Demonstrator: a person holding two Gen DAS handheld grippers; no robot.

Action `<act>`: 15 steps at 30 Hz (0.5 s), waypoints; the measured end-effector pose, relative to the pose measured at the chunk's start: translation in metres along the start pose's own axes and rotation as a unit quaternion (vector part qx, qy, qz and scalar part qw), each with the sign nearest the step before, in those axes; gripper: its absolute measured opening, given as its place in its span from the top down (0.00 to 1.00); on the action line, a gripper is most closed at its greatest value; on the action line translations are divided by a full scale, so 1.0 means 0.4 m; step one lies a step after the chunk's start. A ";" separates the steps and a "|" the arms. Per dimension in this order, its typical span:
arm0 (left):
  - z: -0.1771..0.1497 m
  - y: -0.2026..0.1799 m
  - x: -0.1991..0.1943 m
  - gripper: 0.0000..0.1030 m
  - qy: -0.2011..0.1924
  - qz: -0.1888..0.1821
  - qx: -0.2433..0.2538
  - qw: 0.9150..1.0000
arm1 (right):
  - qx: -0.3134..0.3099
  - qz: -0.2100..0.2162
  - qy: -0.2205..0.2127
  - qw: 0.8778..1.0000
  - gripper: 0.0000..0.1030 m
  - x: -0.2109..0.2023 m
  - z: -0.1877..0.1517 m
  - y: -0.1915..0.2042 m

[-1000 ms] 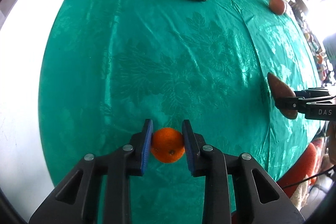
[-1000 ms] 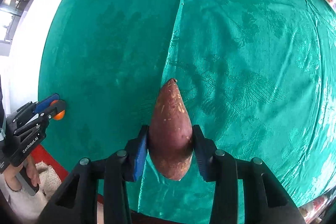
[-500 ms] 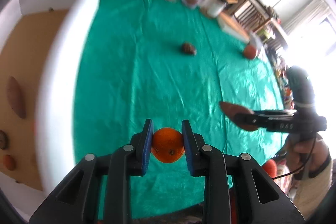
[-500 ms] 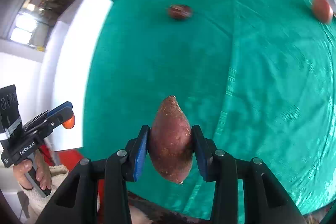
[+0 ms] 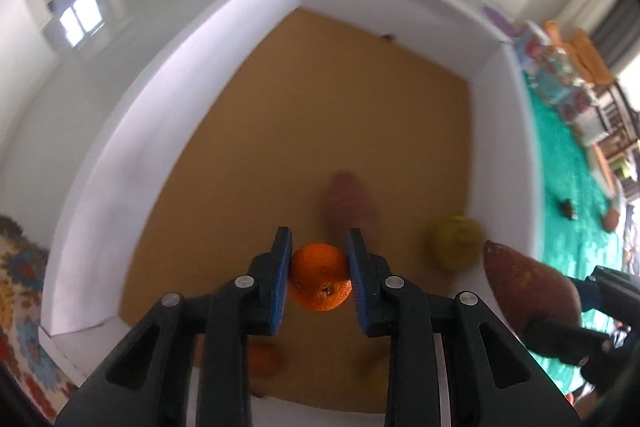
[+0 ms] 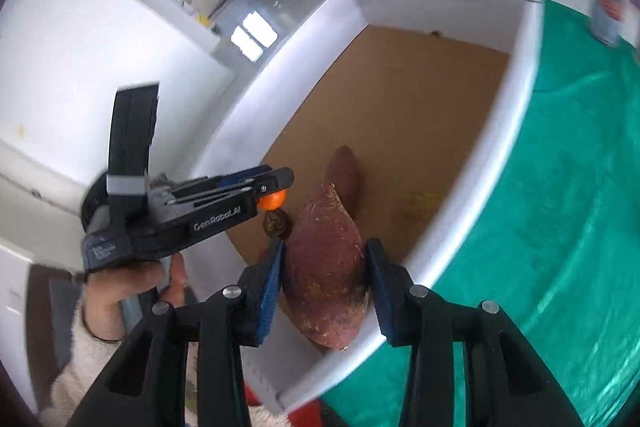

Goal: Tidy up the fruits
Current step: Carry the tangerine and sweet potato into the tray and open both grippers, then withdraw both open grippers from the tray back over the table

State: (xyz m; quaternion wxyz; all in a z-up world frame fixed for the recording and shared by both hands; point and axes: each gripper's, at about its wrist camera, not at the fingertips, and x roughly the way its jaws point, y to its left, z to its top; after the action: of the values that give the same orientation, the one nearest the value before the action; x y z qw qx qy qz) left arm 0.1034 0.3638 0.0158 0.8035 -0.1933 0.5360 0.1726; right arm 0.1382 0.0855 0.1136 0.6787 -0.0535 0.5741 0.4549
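My left gripper [image 5: 319, 267] is shut on an orange [image 5: 320, 277] and holds it above the white-walled box [image 5: 192, 79] with a brown floor. My right gripper [image 6: 325, 277] is shut on a sweet potato [image 6: 326, 267] over the box's near right wall [image 6: 472, 187]. The sweet potato also shows in the left wrist view [image 5: 528, 291]. The left gripper and its orange [image 6: 272, 199] show in the right wrist view. Inside the box lie another sweet potato [image 5: 348, 207], a yellow-green fruit [image 5: 454, 241], a small orange fruit [image 5: 262, 359] and a dark brown fruit [image 6: 276, 223].
The green tablecloth [image 6: 560, 227] lies right of the box. A dark fruit [image 5: 567, 205] and a reddish fruit [image 5: 610, 219] rest on it far off. Jars [image 5: 560, 87] stand at the cloth's far end. A patterned rug [image 5: 20, 287] lies left of the box.
Both grippers have swung left from over the green cloth to over the white box, each still holding its item. The box floor and its contents now fill both views.
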 end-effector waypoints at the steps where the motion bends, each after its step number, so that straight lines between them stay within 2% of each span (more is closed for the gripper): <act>1: 0.002 0.021 0.018 0.73 0.007 0.005 -0.007 1.000 | -0.006 -0.005 0.005 1.000 0.61 0.039 0.011 0.024; 5: 0.005 0.050 0.052 0.73 0.015 0.013 -0.017 1.000 | -0.012 0.004 0.053 0.999 0.61 0.166 0.017 0.044; 8: 0.010 0.059 0.067 0.68 0.017 0.023 -0.017 0.999 | -0.032 -0.017 0.076 0.996 0.60 0.222 0.024 0.059; 9: 0.012 0.061 0.066 0.53 0.014 0.028 -0.017 0.999 | -0.033 -0.019 0.074 0.997 0.58 0.226 0.024 0.060; 10: 0.013 0.061 0.062 0.32 0.008 0.036 -0.018 0.999 | -0.030 -0.013 0.066 0.997 0.49 0.220 0.026 0.064; 12: 0.010 0.060 0.039 0.16 -0.016 0.047 -0.019 0.999 | -0.025 -0.003 0.045 0.999 0.38 0.177 0.030 0.069; 15: -0.004 0.038 -0.022 0.13 -0.051 0.037 -0.013 0.998 | -0.044 -0.019 -0.007 0.999 0.34 0.055 0.023 0.049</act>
State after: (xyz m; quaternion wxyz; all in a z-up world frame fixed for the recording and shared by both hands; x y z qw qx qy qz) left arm 0.0915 0.3756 0.0214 0.8205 -0.1748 0.4985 0.2185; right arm 0.1300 0.1146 0.1074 0.6881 -0.0910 0.5482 0.4667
